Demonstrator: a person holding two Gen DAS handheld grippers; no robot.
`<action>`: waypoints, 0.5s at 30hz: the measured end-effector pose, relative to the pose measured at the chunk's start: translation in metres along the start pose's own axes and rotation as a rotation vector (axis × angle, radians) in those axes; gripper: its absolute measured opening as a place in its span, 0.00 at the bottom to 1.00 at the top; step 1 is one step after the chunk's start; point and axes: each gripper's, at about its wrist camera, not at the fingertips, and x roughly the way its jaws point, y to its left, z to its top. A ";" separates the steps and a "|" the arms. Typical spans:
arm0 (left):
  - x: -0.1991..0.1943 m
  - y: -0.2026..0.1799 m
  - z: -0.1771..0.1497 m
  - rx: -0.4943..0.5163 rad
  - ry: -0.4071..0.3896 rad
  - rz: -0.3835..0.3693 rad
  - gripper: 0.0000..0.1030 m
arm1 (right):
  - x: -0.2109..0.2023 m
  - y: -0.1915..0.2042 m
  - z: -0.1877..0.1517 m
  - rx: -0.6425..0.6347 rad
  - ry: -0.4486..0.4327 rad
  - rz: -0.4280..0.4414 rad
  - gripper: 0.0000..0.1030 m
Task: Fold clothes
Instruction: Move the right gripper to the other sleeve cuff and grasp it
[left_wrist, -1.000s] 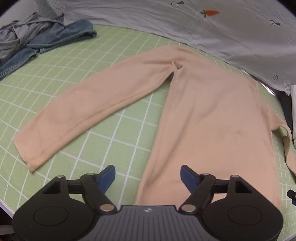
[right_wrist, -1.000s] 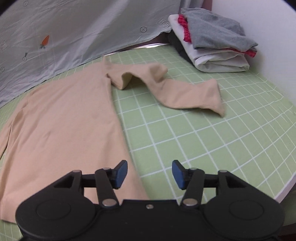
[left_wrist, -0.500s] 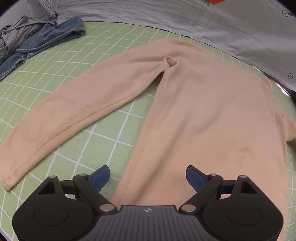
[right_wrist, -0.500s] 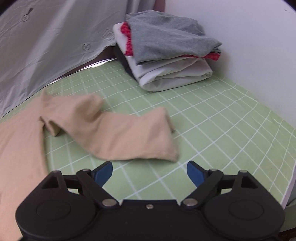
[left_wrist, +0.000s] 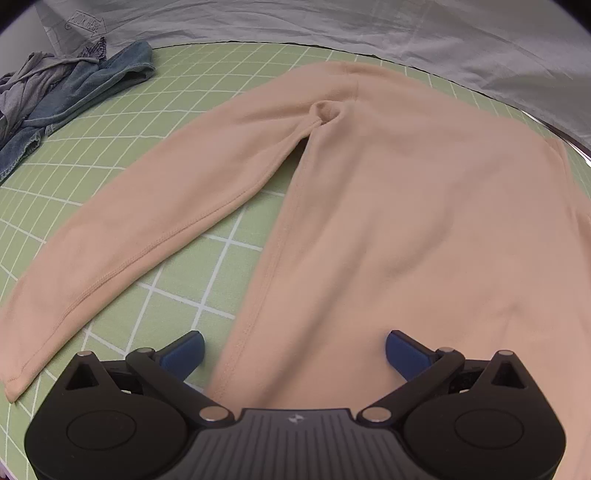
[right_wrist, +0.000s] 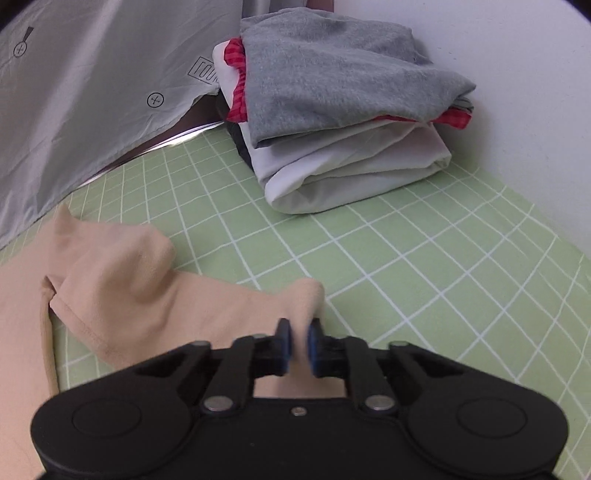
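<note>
A peach long-sleeved top (left_wrist: 388, 206) lies flat on the green grid mat (left_wrist: 207, 273). Its left sleeve (left_wrist: 155, 229) stretches out toward the lower left. My left gripper (left_wrist: 293, 354) is open wide, low over the top's bottom hem at the side seam. In the right wrist view the other sleeve (right_wrist: 147, 288) lies crumpled on the mat (right_wrist: 424, 266). My right gripper (right_wrist: 297, 347) is shut on that sleeve's cuff end.
A stack of folded clothes (right_wrist: 343, 110), grey on top, stands at the back right against the white wall. A pile of denim and grey clothes (left_wrist: 55, 96) lies at the far left. A grey sheet (left_wrist: 369, 33) hangs along the back edge.
My right gripper moved forward to the sleeve end and closed on it. My left gripper moved closer over the top's hem and opened wider.
</note>
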 end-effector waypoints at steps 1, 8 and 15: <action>0.000 0.000 0.000 0.001 0.002 0.000 1.00 | -0.007 -0.002 0.003 -0.003 -0.036 -0.027 0.05; 0.001 -0.001 0.003 0.006 0.011 -0.003 1.00 | -0.020 -0.012 0.011 -0.108 -0.110 -0.184 0.34; 0.002 -0.001 0.004 0.000 0.009 -0.002 1.00 | -0.026 -0.064 -0.004 0.203 -0.091 -0.287 0.52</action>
